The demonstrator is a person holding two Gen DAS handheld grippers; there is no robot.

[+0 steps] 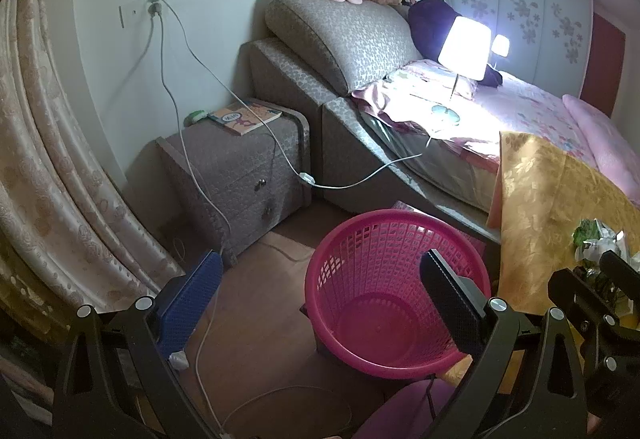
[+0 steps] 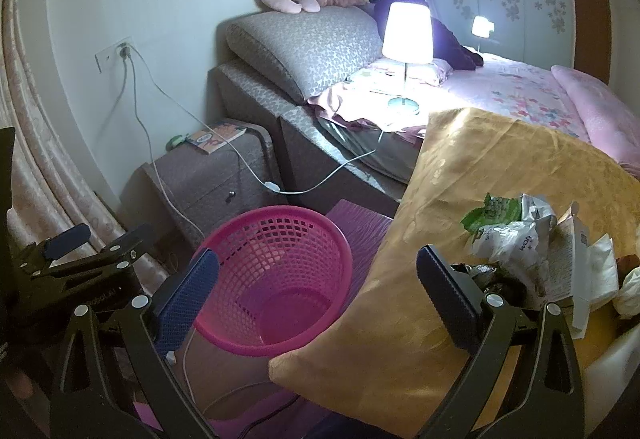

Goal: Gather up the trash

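Observation:
A pink mesh basket (image 1: 360,251) stands on the floor beside a table under a gold cloth (image 2: 460,167). On the cloth lies a pile of trash: a green snack bag (image 2: 496,209), a white plastic bag (image 2: 516,239), a torn paper carton (image 2: 576,259) and a dark wrapper (image 2: 500,279). My left gripper (image 1: 320,299) hangs open above the basket, nothing between its fingers. My right gripper (image 2: 318,299) is open over the table's near corner, its right finger (image 2: 448,299) just left of the pile. Each gripper shows at the other view's edge (image 2: 98,235) (image 1: 592,279).
A bedside cabinet (image 1: 240,175) with a book (image 1: 246,117) stands behind the basket. White cables (image 1: 180,127) run from a wall socket across the cabinet and floor. A lit lamp (image 2: 408,35) sits on the bed (image 2: 520,91). A curtain (image 1: 48,159) hangs at the left.

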